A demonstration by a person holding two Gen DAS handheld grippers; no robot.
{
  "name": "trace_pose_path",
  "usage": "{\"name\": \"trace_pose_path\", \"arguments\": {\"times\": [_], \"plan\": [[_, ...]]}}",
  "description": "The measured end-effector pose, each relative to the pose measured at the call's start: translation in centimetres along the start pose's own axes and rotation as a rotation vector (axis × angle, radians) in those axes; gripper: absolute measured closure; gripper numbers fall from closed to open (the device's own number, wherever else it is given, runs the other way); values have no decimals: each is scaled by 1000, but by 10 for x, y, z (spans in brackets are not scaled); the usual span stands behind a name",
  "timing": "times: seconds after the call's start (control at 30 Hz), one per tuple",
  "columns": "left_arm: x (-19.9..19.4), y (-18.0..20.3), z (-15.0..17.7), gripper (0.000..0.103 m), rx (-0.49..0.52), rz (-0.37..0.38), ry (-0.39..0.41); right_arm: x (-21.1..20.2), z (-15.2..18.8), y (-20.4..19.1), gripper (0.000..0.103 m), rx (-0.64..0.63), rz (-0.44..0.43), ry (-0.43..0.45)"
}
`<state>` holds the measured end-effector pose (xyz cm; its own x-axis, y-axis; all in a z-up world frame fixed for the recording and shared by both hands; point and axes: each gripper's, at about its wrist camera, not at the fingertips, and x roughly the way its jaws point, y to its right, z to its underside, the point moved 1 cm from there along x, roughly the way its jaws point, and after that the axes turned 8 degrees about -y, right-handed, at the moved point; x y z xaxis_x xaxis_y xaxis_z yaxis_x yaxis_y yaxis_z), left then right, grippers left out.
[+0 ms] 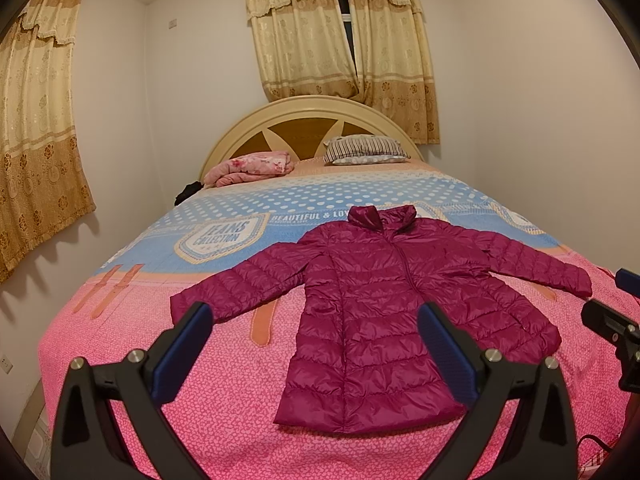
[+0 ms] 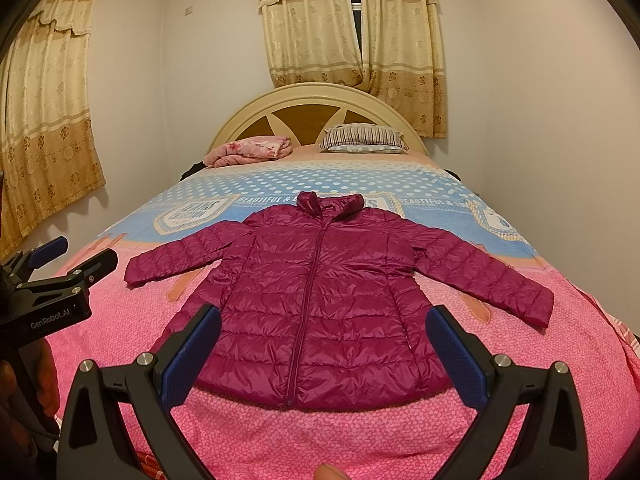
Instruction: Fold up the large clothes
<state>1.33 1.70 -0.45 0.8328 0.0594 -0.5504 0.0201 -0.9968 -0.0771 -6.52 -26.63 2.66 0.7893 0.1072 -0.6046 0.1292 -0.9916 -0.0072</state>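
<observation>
- Across the foot end of the bed, I see the magenta jacket flat, zipped, sleeves spread.
- Folding hasn't begun; I judge a sleeve cuff comes first.
- Left claw and right claw hover released, empty.

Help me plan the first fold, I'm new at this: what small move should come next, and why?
Probably lower the left gripper to the jacket's left sleeve cuff. The magenta puffer jacket lies flat on the bed, zipped, sleeves spread, and both the left and the right gripper hover open, holding nothing.
</observation>
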Motion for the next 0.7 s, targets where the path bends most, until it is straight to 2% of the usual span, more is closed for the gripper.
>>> {"name": "trace_pose_path", "arguments": {"times": [0.7], "plan": [[0, 0, 0, 0, 1, -3, 0, 0, 1, -7, 1, -12, -7, -5]]}}
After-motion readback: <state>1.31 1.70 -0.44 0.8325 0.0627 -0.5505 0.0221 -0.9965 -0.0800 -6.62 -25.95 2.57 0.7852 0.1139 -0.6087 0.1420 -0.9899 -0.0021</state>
